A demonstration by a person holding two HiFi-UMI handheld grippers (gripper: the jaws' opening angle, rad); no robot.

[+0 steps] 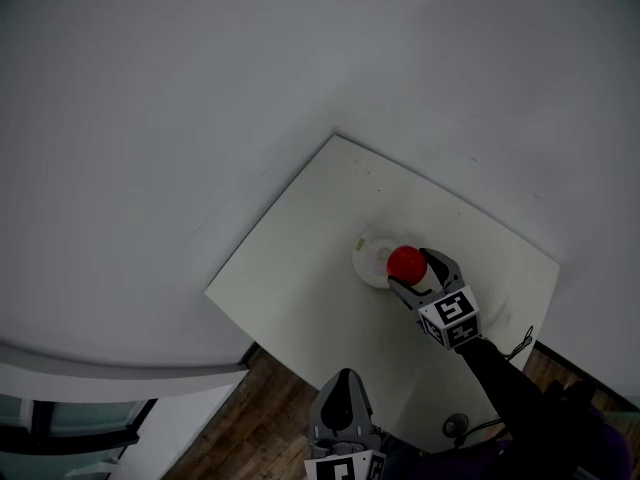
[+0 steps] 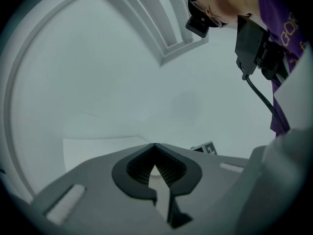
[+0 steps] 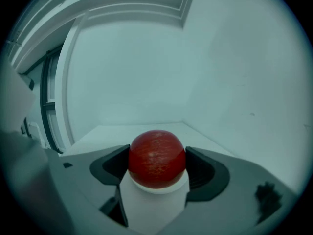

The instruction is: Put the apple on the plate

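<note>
A red apple (image 1: 405,263) (image 3: 156,158) is over a small white plate (image 1: 370,258) (image 3: 154,199) near the middle of the white table (image 1: 300,268). My right gripper (image 1: 408,268) (image 3: 156,163) reaches in from the lower right and is shut on the apple, a dark pad pressing each side. I cannot tell whether the apple rests on the plate or hangs just above it. My left gripper (image 1: 345,383) (image 2: 154,148) hangs off the table's near edge, shut and holding nothing, pointing towards the table.
The table sits in a corner between two pale walls. Wooden floor (image 1: 250,398) shows below its near edge, with a window frame (image 1: 90,418) at lower left. A dark cable (image 1: 455,428) lies by the near corner. The person's purple sleeve (image 2: 288,38) fills the left gripper view's upper right.
</note>
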